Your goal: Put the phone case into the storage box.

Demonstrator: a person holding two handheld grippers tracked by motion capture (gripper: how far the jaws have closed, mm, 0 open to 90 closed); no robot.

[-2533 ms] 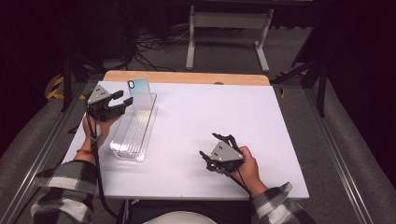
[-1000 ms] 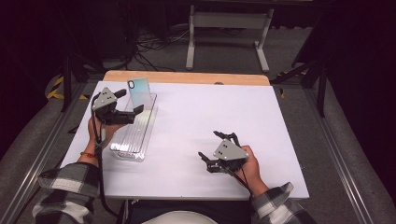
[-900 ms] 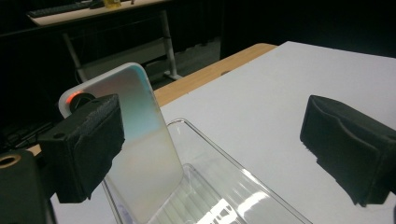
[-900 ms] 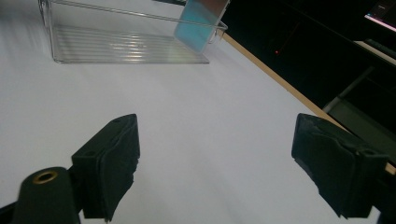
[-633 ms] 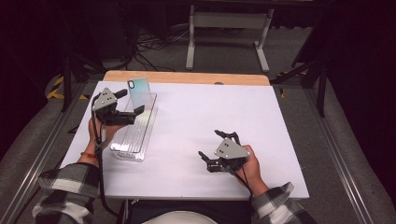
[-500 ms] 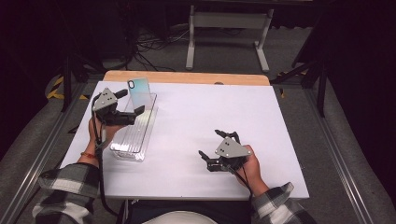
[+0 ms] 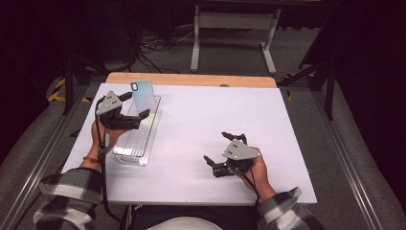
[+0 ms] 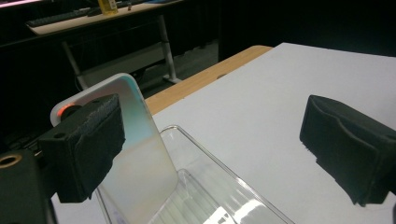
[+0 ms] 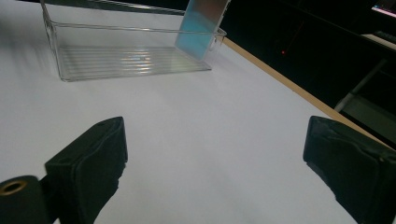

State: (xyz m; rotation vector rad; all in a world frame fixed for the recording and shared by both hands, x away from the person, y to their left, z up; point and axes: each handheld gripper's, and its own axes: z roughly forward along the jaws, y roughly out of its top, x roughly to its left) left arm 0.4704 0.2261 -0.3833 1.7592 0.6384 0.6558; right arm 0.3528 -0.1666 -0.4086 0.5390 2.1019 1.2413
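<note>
My left gripper hovers over the far end of the clear ribbed plastic tray, its 2 black padded jaws spread wide. In the left gripper view one pad sits just in front of the phone and the other stands well off over the white table top, so nothing is pinched.

The thing I am working with is the flat rectangular smartphone with rounded corners and a pale iridescent back. It stands nearly upright, leaning a little, with its bottom edge inside the tray's far end. Its back shades from teal at the top to a pale pinkish cream lower down, with a thin white rim and a small dark camera spot in the upper corner. In the left gripper view the finish looks glossy and the tray wall crosses in front of its foot. In the right gripper view it shows as a blue-green slab propped at the tray's far corner.

My right gripper rests low over the bare table, well apart from the tray. Its jaws have just been opening and now gape with nothing between them.
</note>
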